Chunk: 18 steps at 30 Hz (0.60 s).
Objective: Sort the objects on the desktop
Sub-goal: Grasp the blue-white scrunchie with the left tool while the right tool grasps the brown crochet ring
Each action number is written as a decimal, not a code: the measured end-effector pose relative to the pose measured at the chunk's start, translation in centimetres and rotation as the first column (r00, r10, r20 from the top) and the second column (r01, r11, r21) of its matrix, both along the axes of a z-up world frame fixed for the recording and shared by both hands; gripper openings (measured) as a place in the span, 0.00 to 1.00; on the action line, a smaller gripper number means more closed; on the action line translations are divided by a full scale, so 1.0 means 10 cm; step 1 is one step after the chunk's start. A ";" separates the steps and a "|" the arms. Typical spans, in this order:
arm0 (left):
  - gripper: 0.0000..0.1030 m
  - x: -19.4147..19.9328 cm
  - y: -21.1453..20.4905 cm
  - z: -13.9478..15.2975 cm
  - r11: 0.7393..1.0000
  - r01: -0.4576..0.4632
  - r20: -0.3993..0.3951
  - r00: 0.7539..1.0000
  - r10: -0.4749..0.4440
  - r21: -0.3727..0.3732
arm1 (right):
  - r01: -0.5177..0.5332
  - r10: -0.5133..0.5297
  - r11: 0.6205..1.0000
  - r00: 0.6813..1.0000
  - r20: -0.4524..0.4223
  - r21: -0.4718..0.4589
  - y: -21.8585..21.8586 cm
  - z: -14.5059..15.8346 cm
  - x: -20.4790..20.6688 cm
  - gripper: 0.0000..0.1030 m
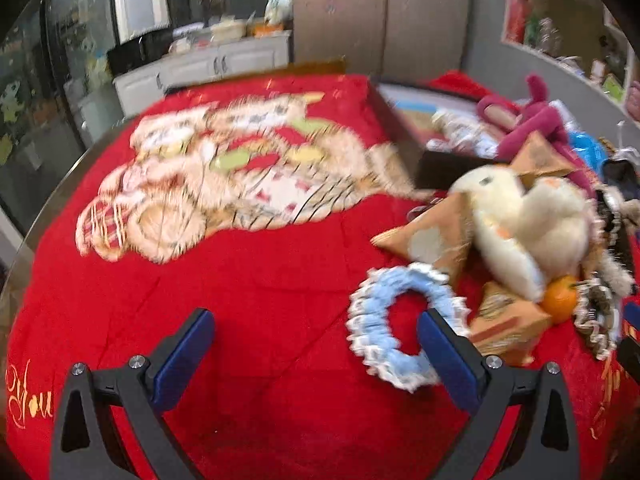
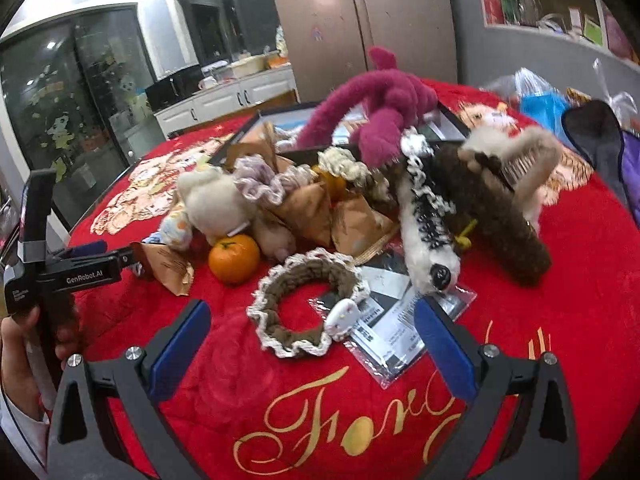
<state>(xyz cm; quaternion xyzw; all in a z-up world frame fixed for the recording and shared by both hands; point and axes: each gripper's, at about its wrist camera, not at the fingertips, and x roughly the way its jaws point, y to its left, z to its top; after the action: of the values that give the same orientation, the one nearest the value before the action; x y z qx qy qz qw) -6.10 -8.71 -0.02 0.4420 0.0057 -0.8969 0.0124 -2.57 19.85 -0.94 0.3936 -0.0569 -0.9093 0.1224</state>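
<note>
A heap of objects lies on the red cloth (image 1: 280, 300). My left gripper (image 1: 316, 344) is open and empty; a blue-and-white scrunchie (image 1: 374, 330) lies around its right finger (image 1: 440, 352). Beyond it sit a cream plush toy (image 1: 524, 220), an orange (image 1: 560, 298) and brown paper packets (image 1: 508, 324). My right gripper (image 2: 312, 336) is open and empty above a brown scrunchie (image 2: 308, 276), a small white clip (image 2: 344, 314) and a clear bag of papers (image 2: 392, 320). The orange (image 2: 234, 258), a brown-and-white plush (image 2: 428, 216) and a magenta plush (image 2: 384, 108) lie behind.
A dark tray (image 1: 404, 132) holds items at the back of the table. A blue bag (image 2: 544, 108) and dark cloth (image 2: 600, 140) lie at the far right. The left gripper's body (image 2: 60, 272) and the hand holding it show at the right wrist view's left edge.
</note>
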 end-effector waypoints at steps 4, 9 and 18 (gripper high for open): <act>1.00 -0.01 -0.07 -0.03 0.999 -0.025 0.021 0.999 0.024 0.026 | -0.003 0.005 1.000 0.998 0.055 -0.026 0.02 -0.08 -0.10 1.00; 1.00 -0.01 -0.06 -0.04 0.999 -0.027 0.028 0.999 0.026 0.017 | -0.024 0.027 0.999 0.997 0.067 -0.042 0.02 -0.11 -0.13 1.00; 1.00 -0.03 -0.06 -0.03 0.999 -0.034 0.026 0.999 0.033 0.016 | -0.007 0.008 0.999 0.998 0.056 -0.034 0.03 -0.09 -0.11 0.65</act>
<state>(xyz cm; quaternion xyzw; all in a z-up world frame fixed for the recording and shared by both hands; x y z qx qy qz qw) -6.36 -9.32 -0.35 0.4535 0.0202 -0.8907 0.0238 -3.66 20.15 -1.80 0.4168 -0.0743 -0.8964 0.1309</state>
